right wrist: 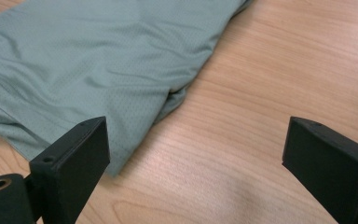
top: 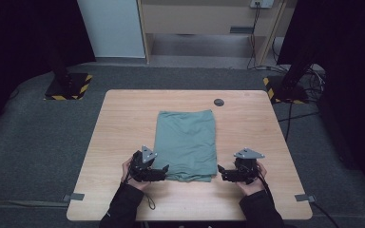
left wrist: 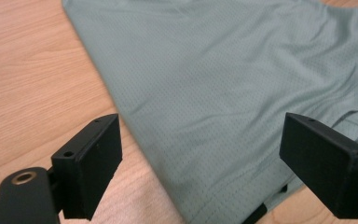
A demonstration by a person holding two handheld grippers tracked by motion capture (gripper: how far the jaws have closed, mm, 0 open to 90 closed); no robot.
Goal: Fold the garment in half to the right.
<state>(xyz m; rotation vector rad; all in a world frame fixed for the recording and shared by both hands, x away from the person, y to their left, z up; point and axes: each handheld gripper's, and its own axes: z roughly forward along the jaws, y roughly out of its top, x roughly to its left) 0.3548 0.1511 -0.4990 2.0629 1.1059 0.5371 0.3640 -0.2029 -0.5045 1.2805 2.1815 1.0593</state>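
Note:
A folded grey-green mesh cloth (top: 187, 142) lies in the middle of the wooden table (top: 123, 118). My left gripper (top: 164, 171) sits at the cloth's near left corner, open, its jaws pointing right. In the left gripper view the cloth (left wrist: 223, 84) lies beneath and between the wide-apart jaws of the left gripper (left wrist: 214, 158), with no pad pressing on it. My right gripper (top: 222, 172) is just off the near right corner, pointing left. In the right gripper view its jaws stand wide over bare wood, the cloth's corner (right wrist: 121, 93) lying by the left jaw of the right gripper (right wrist: 196, 158).
A small dark round disc (top: 218, 102) is set in the table near its far edge. Two stand bases with yellow-black tape (top: 69, 86) (top: 285, 89) rest on the grey floor beyond the table, with cables (top: 304, 114) on the right.

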